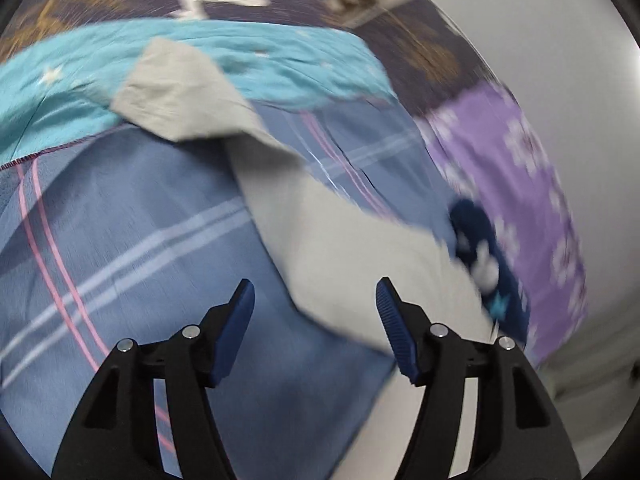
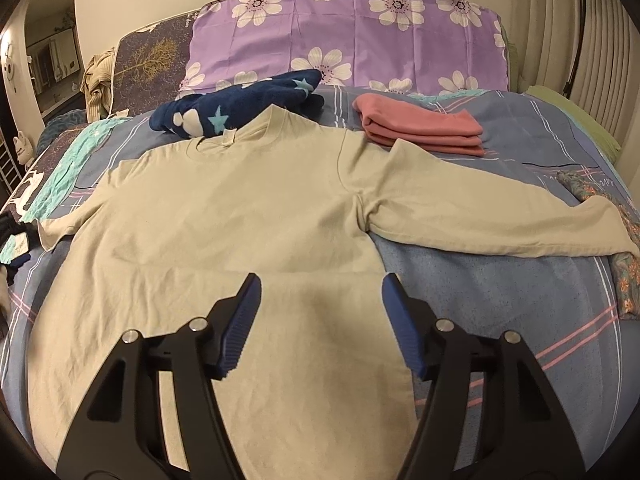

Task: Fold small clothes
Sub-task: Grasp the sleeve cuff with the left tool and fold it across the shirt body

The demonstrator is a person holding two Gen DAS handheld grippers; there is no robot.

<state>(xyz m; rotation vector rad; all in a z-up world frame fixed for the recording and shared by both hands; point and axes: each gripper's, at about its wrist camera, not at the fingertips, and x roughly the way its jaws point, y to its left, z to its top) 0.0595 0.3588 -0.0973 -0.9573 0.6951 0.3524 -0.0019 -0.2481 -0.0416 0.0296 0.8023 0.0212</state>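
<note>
Beige shirt (image 2: pixel 240 216) spread flat, bare blue bedsheet (image 2: pixel 500 300) right of its hem.
Right gripper (image 2: pixel 320 292) and left gripper (image 1: pixel 316 296) both gape, empty (shirt just beyond fingertips).

Beige shirt sleeve (image 1: pixel 192 92) on blue plaid sheet (image 1: pixel 120 240), blurred.

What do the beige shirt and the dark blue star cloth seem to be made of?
Beige shirt: probably cotton jersey, matte, with fine soft wrinkles and a ribbed collar. Dark blue star cloth: probably fleece or plush, since it looks thick, fuzzy and bulky. Neither can be confirmed by sight alone.
</note>
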